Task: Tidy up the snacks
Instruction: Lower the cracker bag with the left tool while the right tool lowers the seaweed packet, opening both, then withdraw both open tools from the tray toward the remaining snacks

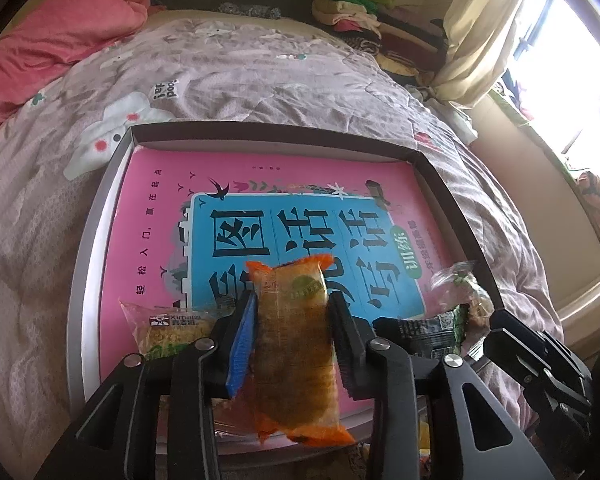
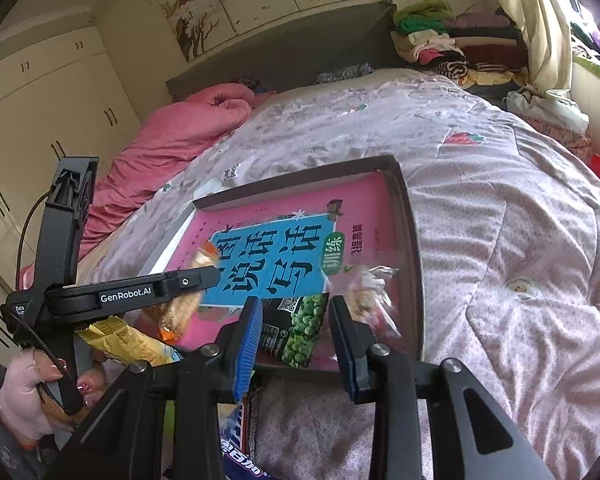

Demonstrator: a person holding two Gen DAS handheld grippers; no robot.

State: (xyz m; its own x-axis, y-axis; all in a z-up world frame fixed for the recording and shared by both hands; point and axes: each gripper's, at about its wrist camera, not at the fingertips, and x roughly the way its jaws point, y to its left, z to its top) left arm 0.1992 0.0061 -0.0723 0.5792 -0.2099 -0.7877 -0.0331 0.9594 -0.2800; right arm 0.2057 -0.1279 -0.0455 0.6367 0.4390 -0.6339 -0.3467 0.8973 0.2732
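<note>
My left gripper [image 1: 292, 312] is shut on an orange-ended snack packet [image 1: 294, 344] and holds it above the near edge of a shallow grey tray [image 1: 88, 248]. A pink and blue book [image 1: 148, 216] lines the tray. A clear packet with a yellow cake [image 1: 168, 330] lies in the tray at left, a black green-pea packet [image 1: 424, 332] and a clear packet [image 1: 456, 284] at right. My right gripper [image 2: 294, 316] is open and empty, just before the tray's near rim, with the black green-pea packet [image 2: 300, 328] seen between its fingers.
The tray [image 2: 414, 240] sits on a bed with a lilac quilt [image 2: 500, 220]. A pink blanket [image 1: 60, 40] lies at the head. Folded clothes [image 1: 360, 8] are stacked at the far right. A yellow packet [image 2: 124, 344] and a blue packet [image 2: 240, 440] lie near me.
</note>
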